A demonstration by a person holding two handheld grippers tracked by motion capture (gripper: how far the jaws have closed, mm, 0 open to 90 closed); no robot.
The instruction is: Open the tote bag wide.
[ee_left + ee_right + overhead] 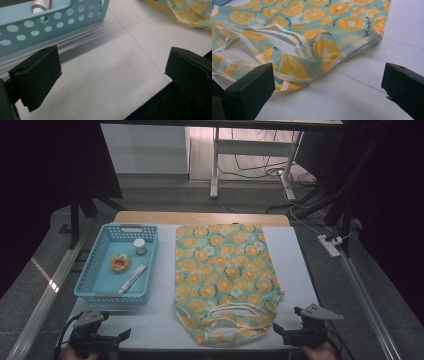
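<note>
Both the left claw [125, 334] and right claw [278, 332] gape wide, holding nothing.

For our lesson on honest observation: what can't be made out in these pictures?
- Tube in the basket, left gripper view: cut by the top edge and basket wall.
- Round tin, high view: lid picture too small.
- Fruit-print bag, right gripper view: inside hidden by folds.

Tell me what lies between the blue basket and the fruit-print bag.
Nothing: a bare strip of white table separates the blue basket from the fruit-print bag, seen in the high view.
</note>
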